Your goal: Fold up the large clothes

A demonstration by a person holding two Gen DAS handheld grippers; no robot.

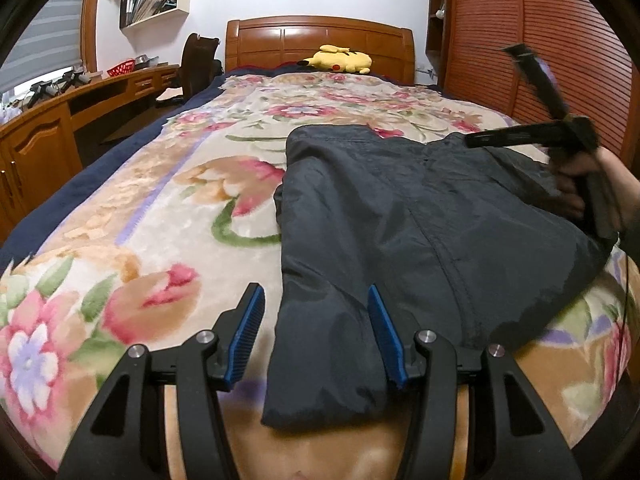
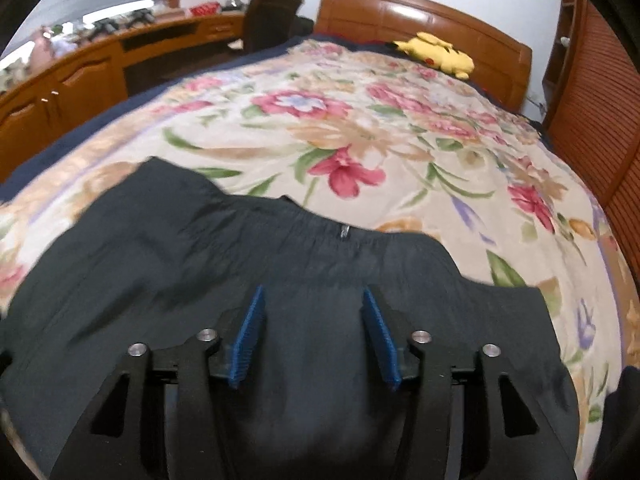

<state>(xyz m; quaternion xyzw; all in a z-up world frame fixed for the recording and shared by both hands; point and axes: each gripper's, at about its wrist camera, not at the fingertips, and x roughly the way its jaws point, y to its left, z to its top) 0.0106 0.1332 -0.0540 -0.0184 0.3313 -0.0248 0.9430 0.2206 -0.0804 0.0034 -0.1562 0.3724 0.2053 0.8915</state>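
Observation:
Dark grey trousers (image 1: 420,216) lie folded on the floral blanket (image 1: 160,208) at the near end of the bed. My left gripper (image 1: 316,300) is open, its blue pads apart over the near left corner of the cloth, holding nothing. My right gripper (image 2: 312,300) is open above the trousers (image 2: 240,248), near the elastic waistband with its small label (image 2: 343,232). In the left wrist view the right gripper shows blurred at the right edge (image 1: 500,140), held in a hand over the garment's far right side.
A yellow plush toy (image 1: 338,59) lies by the wooden headboard (image 1: 320,36). A wooden desk (image 1: 60,120) and dark chair (image 1: 196,64) stand left of the bed. A slatted wooden wardrobe (image 1: 540,60) stands on the right. The floral blanket (image 2: 360,128) extends beyond the trousers.

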